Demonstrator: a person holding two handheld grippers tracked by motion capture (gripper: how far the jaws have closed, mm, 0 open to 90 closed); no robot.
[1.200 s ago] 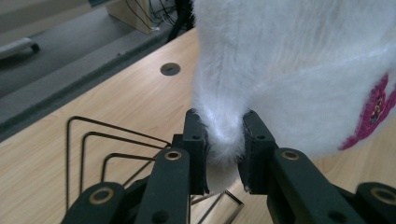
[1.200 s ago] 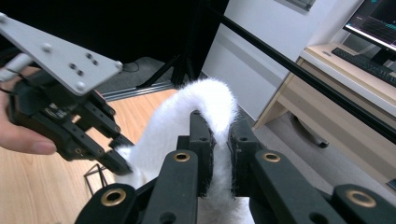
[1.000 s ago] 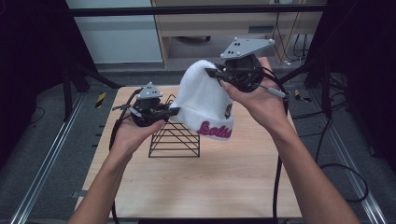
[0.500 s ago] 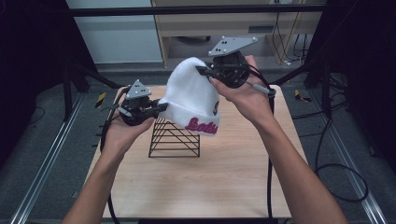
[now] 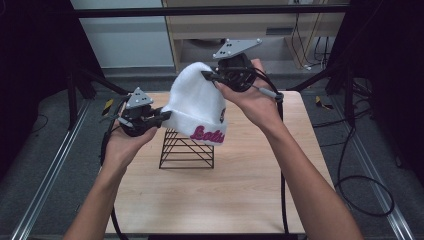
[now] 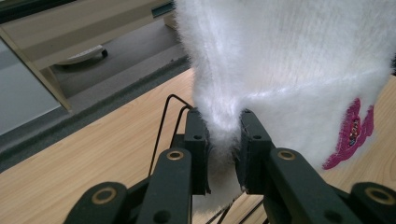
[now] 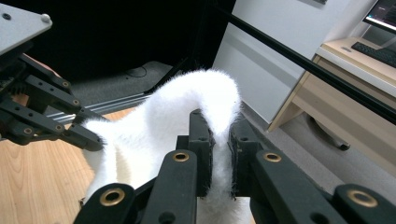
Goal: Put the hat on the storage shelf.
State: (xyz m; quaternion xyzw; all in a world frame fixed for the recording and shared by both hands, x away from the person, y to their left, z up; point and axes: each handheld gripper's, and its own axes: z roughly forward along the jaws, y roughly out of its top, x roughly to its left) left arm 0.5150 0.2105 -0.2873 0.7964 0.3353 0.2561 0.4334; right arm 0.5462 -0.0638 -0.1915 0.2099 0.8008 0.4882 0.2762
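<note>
A fuzzy white beanie point(image 5: 197, 107) with pink lettering on its cuff hangs in the air over a black wire rack point(image 5: 186, 148) on the wooden table point(image 5: 220, 195). My left gripper point(image 5: 164, 116) is shut on the cuff's left edge; its own view shows the white beanie point(image 6: 289, 70) pinched between the jaws of the left gripper point(image 6: 224, 140). My right gripper point(image 5: 207, 76) is shut on the crown at the upper right. From the right gripper point(image 7: 220, 140), the white beanie point(image 7: 154, 126) rises between the jaws, with the left gripper point(image 7: 91, 138) beyond at the left.
The wire rack point(image 6: 170, 121) stands mid-table just below the cap. Cables trail from both grippers down to the table's front edge. A wooden cabinet point(image 5: 260, 30) stands behind the table, and dark frame posts rise on either side.
Both grippers have carried the beanie leftward. The cap now hangs nearer the rack's middle, with the left gripper farther left and slightly lower.
</note>
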